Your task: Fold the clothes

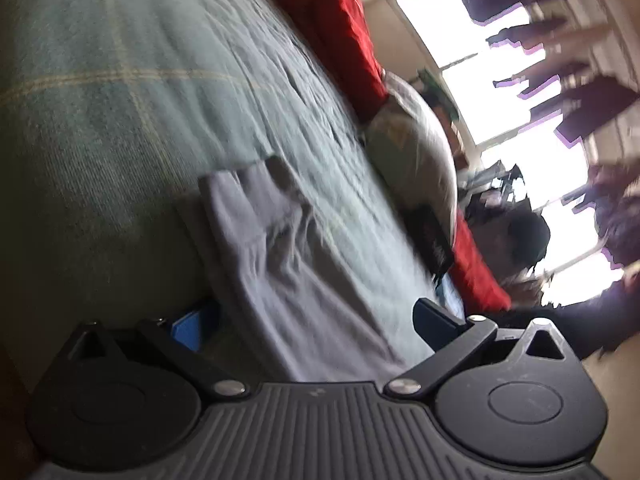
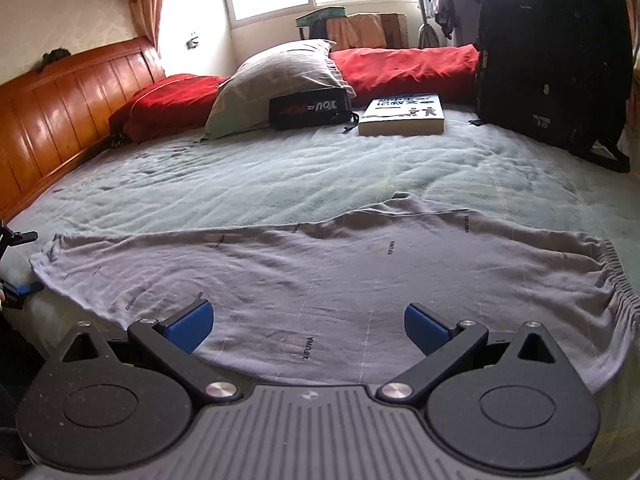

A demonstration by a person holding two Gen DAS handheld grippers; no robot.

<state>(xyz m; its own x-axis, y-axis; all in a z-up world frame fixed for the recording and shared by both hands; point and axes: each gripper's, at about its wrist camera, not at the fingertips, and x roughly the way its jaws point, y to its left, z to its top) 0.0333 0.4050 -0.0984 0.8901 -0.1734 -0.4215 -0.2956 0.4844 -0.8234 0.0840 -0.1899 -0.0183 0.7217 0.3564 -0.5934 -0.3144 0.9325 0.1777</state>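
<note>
The right hand-held gripper (image 2: 309, 326) is held wide open over grey trousers (image 2: 340, 280) spread on the bed (image 2: 280, 176), their elastic waistband seen only there, while the left hand-held gripper (image 1: 316, 320), likewise spread, is tilted at one end.

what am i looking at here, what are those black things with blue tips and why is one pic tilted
Those are two hand-held grippers, each carried by a person, with a fisheye camera looking along its two blue-padded fingers. The level picture comes from the right hand-held gripper, the tilted, blurry one from the left hand-held gripper. Both have their jaws spread open and hold nothing. Below them, a grey garment lies spread flat on a pale green bedsheet, one end gathered with elastic. At the far side of the bed are a grey pillow, red bedding, a book, a small black bag and a black backpack.
</note>
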